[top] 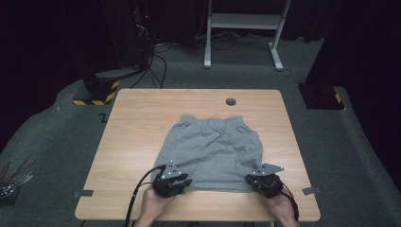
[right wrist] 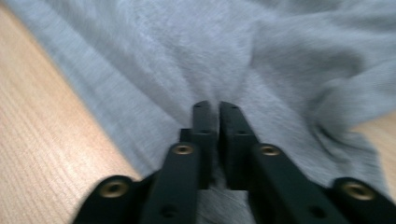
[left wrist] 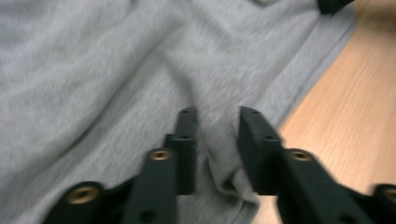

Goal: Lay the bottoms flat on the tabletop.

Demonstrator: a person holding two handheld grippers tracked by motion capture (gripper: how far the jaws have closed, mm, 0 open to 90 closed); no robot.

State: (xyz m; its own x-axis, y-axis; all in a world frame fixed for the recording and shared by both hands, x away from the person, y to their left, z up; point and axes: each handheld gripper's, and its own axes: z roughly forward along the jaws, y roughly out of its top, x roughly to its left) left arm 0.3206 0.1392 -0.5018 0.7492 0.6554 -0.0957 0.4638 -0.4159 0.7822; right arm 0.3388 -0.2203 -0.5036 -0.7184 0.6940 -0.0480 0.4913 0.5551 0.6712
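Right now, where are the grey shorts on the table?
In the high view the grey shorts lie flat at the middle of the wooden table, waistband toward the far edge, with the left gripper and right gripper at their near hem.

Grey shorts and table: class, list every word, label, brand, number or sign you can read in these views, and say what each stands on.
None: no readable text anywhere.
The grey shorts show no print, logo or tag.
The wooden table is unmarked.
The yellow-and-black hazard stripes carry no lettering.

Looks like a dark lab: equipment rack (top: pixel 137 28) with trailing cables (top: pixel 156 66), hazard-striped stand bases (top: pixel 97 92), grey carpet (top: pixel 42 137), lone wooden counter (top: pixel 142 109).
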